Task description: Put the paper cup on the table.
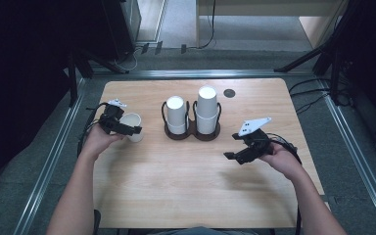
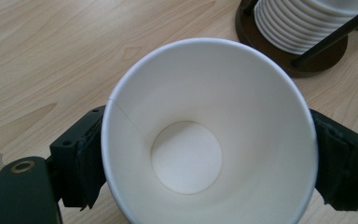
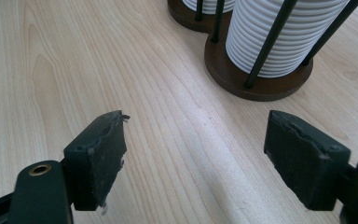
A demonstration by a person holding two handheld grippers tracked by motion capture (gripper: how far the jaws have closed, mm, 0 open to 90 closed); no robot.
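one white paper cup [image 2: 205, 140] stands upright near the table's [image 1: 186, 196] left edge, between the left gripper's [image 1: 127, 128] pads, which flank its wall; contact cannot be told. right gripper [image 3: 193, 158], near the right edge, is wide open and empty.

paper cup [image 2: 205, 135] base cut off below, claw contact unclear (pads behind rim)

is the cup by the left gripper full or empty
Empty. The left gripper view looks straight into the cup: bare white walls and a clean round bottom, nothing inside. It stands mouth up between the jaws.
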